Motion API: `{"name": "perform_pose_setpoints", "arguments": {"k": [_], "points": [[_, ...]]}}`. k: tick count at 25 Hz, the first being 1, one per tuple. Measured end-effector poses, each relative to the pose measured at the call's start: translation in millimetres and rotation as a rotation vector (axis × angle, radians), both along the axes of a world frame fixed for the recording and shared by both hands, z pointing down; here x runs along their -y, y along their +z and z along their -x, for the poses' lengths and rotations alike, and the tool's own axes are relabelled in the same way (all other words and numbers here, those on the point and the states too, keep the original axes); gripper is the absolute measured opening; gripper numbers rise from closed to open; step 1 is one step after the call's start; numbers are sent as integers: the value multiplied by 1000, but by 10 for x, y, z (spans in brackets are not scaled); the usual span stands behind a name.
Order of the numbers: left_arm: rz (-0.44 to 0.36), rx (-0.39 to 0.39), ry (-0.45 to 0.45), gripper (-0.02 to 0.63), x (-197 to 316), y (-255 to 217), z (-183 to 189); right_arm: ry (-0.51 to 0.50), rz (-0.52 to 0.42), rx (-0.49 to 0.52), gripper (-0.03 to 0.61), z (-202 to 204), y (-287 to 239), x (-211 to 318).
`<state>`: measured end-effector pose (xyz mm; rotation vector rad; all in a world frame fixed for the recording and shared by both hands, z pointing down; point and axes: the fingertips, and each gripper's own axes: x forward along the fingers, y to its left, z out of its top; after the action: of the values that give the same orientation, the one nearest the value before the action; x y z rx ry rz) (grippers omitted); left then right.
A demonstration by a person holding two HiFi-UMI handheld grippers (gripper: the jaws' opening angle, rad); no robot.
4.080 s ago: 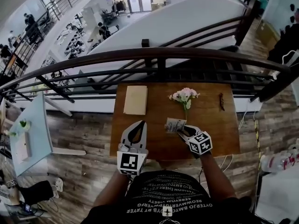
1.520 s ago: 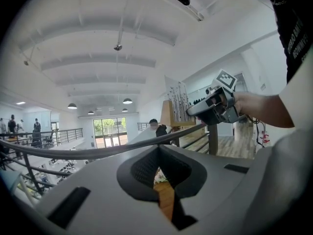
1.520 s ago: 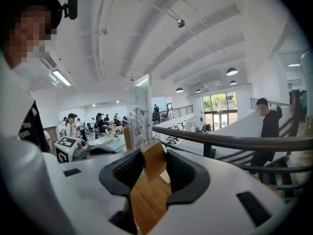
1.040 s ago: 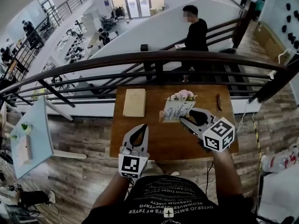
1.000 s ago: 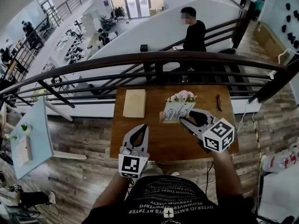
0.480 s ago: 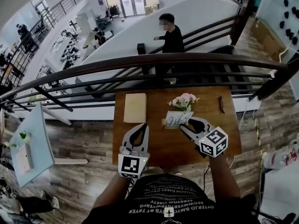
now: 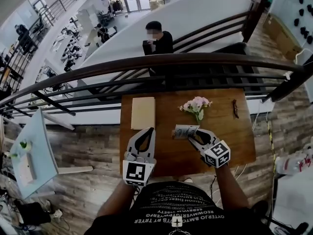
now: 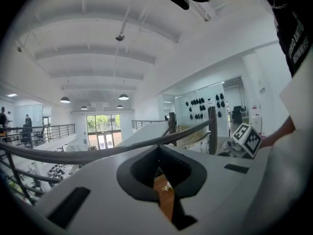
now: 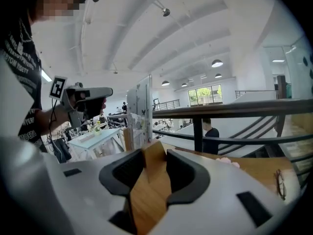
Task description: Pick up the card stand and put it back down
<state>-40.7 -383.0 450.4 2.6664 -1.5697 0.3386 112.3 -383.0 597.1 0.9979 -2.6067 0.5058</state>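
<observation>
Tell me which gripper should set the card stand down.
Right. The right gripper is shut on the card stand, close to the table. The left gripper is shut, empty, and apart from the stand.

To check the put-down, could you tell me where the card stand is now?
In the head view the card stand is clamped in the right gripper near the middle of the table, nearer the person than the flowers.

From the head view we cannot read the print on the card stand (image 7: 185,131), nor name the small dark thing (image 7: 235,108) near the right edge of the bench (image 7: 161,151). In its own view, the left hand-held gripper (image 8: 159,151) hides nearly all that bench.
</observation>
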Motion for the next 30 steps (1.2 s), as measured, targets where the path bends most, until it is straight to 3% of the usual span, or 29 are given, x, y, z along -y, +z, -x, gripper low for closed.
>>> {"name": "perform_pose_setpoints", "arguments": {"k": [9,20,30], "points": [[31,17,-9,23,219,184,195,47,67,-7,160,43,755,34],[43,23,-30,23,246,196,372,9,94,-46,158,205,1306,-5],[62,39,-53,23,159,271,526,48,147,-100,158,216,1859,-11]]}}
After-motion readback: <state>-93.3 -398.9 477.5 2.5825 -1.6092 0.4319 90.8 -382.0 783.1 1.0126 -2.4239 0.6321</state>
